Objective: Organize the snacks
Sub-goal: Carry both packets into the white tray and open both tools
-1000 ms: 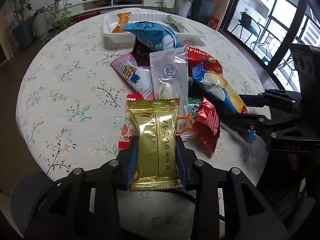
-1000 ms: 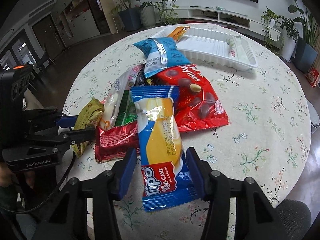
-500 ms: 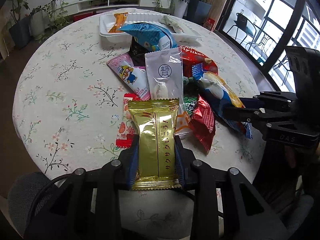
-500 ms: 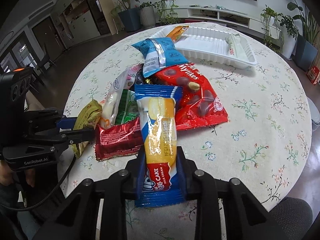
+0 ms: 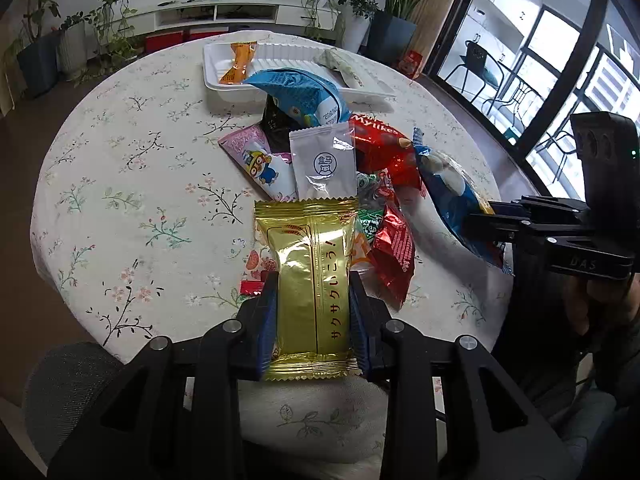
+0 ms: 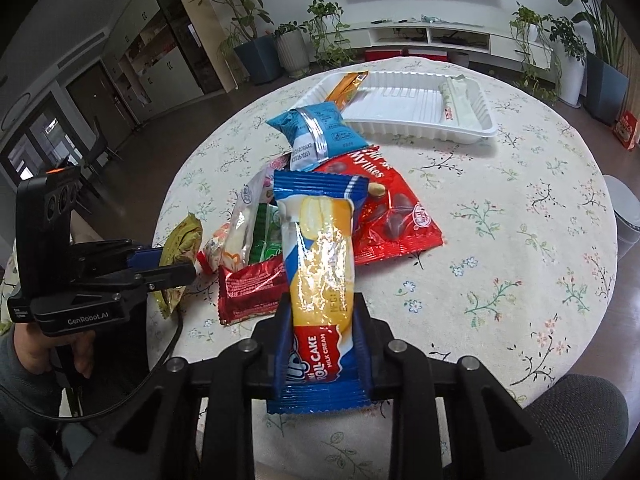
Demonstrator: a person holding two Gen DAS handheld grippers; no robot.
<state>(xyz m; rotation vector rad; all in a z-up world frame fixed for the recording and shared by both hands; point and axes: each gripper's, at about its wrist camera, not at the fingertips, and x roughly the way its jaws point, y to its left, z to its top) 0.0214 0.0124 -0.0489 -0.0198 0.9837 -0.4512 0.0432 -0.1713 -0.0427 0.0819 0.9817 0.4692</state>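
My left gripper (image 5: 313,300) is shut on a gold snack pack (image 5: 310,276) and holds it above the near edge of the round table; it also shows in the right wrist view (image 6: 176,268). My right gripper (image 6: 322,320) is shut on a blue roll cake pack (image 6: 320,264) and holds it lifted above the pile; it also shows in the left wrist view (image 5: 452,200). A pile of snacks lies mid-table: a red Mylikes bag (image 6: 384,208), a light blue pack (image 6: 316,132), a white pouch (image 5: 324,164), a pink pack (image 5: 260,164).
A white plastic tray (image 6: 404,104) stands at the far side of the table with an orange pack (image 6: 348,84) at one end and a pale bar (image 6: 456,98) at the other. The floral tablecloth (image 5: 120,184) covers the table. Plants and a low shelf stand behind.
My right gripper closed on the blue roll cake pack and lifted it off the pile. My left gripper kept hold of the gold pack and rose a little.
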